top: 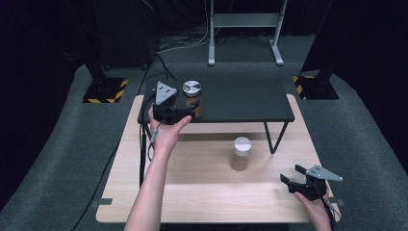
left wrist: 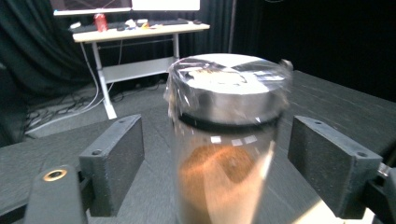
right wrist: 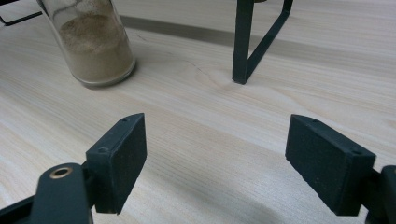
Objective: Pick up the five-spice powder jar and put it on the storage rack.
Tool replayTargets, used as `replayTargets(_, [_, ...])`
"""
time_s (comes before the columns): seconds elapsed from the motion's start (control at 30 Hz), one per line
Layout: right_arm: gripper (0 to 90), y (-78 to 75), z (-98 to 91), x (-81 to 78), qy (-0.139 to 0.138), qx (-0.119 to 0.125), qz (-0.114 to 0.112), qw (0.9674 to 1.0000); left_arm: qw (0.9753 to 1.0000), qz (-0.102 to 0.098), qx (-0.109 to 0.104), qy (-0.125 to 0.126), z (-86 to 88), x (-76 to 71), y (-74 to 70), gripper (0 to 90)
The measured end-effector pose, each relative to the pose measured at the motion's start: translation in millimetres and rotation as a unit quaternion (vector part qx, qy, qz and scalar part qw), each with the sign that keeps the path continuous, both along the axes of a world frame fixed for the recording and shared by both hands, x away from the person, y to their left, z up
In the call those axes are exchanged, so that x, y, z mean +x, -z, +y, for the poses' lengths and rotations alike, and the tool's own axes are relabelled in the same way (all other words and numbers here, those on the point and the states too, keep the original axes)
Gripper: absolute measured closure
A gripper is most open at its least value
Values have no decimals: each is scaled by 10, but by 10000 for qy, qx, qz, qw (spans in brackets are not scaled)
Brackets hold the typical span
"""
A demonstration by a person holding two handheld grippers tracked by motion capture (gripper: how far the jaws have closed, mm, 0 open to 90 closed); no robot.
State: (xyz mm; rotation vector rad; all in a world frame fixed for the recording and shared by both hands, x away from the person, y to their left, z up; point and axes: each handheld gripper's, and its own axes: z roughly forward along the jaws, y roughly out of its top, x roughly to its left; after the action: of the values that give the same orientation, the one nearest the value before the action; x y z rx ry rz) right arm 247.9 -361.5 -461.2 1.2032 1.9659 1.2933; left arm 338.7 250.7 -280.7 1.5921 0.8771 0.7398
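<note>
While the left gripper (left wrist: pixel 215 163) straddles the metal-lidded jar (left wrist: pixel 224 140) of brown powder on the black shelf (top: pixel 240 101), jaws apart (pads clear), right gripper (right wrist: pixel 233 163) open over the wooden table (right wrist: pixel 196 116), white-lidded jar (top: pixel 240 154) near.

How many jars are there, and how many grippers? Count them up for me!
Jars: 2, a silver-lidded jar on the black shelf and a white-lidded jar on the wooden table.
Grippers: 2, the left gripper and the right gripper.
Total: 4
</note>
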Motion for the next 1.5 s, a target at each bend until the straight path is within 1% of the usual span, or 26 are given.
replayTargets(0.03, [189, -2, 1, 1, -1, -3, 5, 10000, 10000, -56, 62, 5, 32, -50, 22, 170])
replayTargets(0.07, [189, -2, 4, -2, 5, -10, 1, 10000, 9998, -125, 136, 26, 114, -147, 80, 170])
replayTargets(0.1, [189, -3, 5, -2, 5, -14, 4, 10000, 9998, -125, 136, 26, 114, -147, 80, 170])
replayTargets(0.17, [189, -3, 7, -6, 8, -20, -3, 10000, 9998, -154, 143, 74, 222, -236, 161, 170])
replayTargets(0.2, [189, -3, 7, -6, 8, -20, -3, 10000, 9997, -174, 153, 101, 291, -289, 216, 170])
replayTargets(0.3, [189, -1, 3, -8, 22, -9, 0, 10000, 9995, -195, 223, 107, 422, -410, 341, 170])
replayTargets(0.37, [189, 1, -1, -10, 27, -6, -10, 10000, 9995, -201, 211, 121, 516, -496, 450, 170])
replayTargets(0.5, [189, 5, -4, -16, 45, 15, -14, 10000, 9991, -283, 307, 43, 611, -696, 694, 170])
replayTargets(0.67, [189, 6, 0, -22, 52, 14, -19, 10000, 9990, -231, 385, 27, 692, -875, 986, 170])
replayTargets(0.73, [188, 6, -2, -20, 43, 11, -20, 10000, 9991, -223, 355, 56, 722, -939, 1120, 168])
replayTargets(0.8, [189, 6, -2, -20, 44, 17, -21, 10000, 9992, -168, 332, 106, 751, -989, 1246, 165])
replayTargets(0.9, [188, 6, -2, -18, 31, 4, -23, 10000, 9992, -101, 358, 161, 777, -1054, 1429, 156])
replayTargets(1.0, [188, 5, -4, -17, 30, 11, -19, 10000, 9993, -54, 279, 225, 821, -1111, 1613, 154])
replayTargets(1.07, [187, 6, -6, -17, 31, 16, -18, 10000, 9992, -67, 296, 252, 839, -1158, 1719, 154])
replayTargets(1.13, [187, 6, -6, -18, 29, 17, -20, 10000, 9989, -48, 358, 291, 853, -1201, 1804, 152])
replayTargets(1.23, [186, 12, -8, -24, 40, 36, -33, 10000, 9985, 0, 451, 311, 878, -1262, 1902, 151])
replayTargets(1.3, [186, 8, -6, -20, 34, 24, -22, 10000, 9985, 36, 404, 378, 919, -1275, 1947, 153])
replayTargets(1.37, [186, 4, -4, -14, 20, 3, -15, 10000, 9983, 24, 469, 332, 917, -1307, 1982, 159])
replayTargets(1.4, [186, 4, -4, -14, 20, 3, -15, 10000, 9985, 36, 451, 305, 922, -1321, 2019, 159])
replayTargets(1.47, [186, -6, 3, -3, 12, -12, 23, 10000, 9988, 168, 353, 278, 945, -1316, 2064, 177])
replayTargets(1.5, [186, -11, 8, 2, -12, -51, 21, 10000, 9988, 180, 389, 220, 938, -1323, 2065, 177])
